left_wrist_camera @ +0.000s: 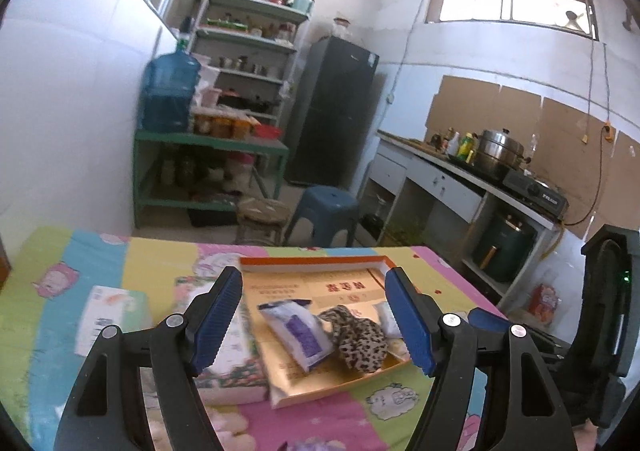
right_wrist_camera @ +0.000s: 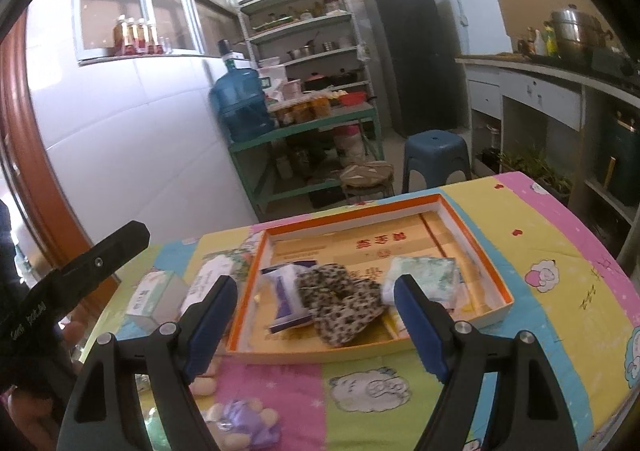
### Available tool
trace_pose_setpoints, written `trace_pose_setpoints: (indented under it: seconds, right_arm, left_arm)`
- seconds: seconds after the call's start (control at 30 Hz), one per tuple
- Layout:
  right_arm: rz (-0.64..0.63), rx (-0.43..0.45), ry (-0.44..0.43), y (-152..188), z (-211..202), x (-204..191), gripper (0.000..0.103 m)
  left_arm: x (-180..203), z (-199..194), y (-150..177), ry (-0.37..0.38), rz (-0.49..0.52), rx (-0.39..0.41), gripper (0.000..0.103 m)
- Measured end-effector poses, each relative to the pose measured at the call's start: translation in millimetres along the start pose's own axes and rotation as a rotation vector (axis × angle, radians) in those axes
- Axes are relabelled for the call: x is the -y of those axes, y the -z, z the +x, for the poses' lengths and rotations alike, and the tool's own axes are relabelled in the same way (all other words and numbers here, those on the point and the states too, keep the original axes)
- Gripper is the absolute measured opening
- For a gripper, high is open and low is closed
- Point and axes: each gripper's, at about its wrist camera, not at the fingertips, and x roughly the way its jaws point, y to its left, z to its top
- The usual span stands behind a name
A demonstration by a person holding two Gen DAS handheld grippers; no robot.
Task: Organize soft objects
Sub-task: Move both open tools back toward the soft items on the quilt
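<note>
Hovering spread, both grippers [left_wrist_camera: 314, 321] [right_wrist_camera: 316, 325] face the orange-rimmed tray [right_wrist_camera: 472, 235].

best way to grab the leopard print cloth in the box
Pinch the leopard print cloth at its raised, bunched middle, coming from above with the open right gripper. It lies crumpled and loose, between the purple-and-white packet and the tissue pack.
</note>
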Motion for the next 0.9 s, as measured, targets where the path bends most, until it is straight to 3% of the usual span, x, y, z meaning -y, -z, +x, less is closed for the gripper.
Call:
trace_pose_setpoints:
  seconds: [0.37, 0.9]
  right_arm:
    - [-0.063, 0.000, -0.039, 14, -15, -50, 0.081]
    - [-0.134, 0.003, -0.070, 38, -30, -103, 0.081]
  left_arm:
    - [-39, -60, 2, -0.137, 0.018, 0.058, 0.075]
    - [-80, -111, 19, -0.257, 0.042, 0.059, 0.075]
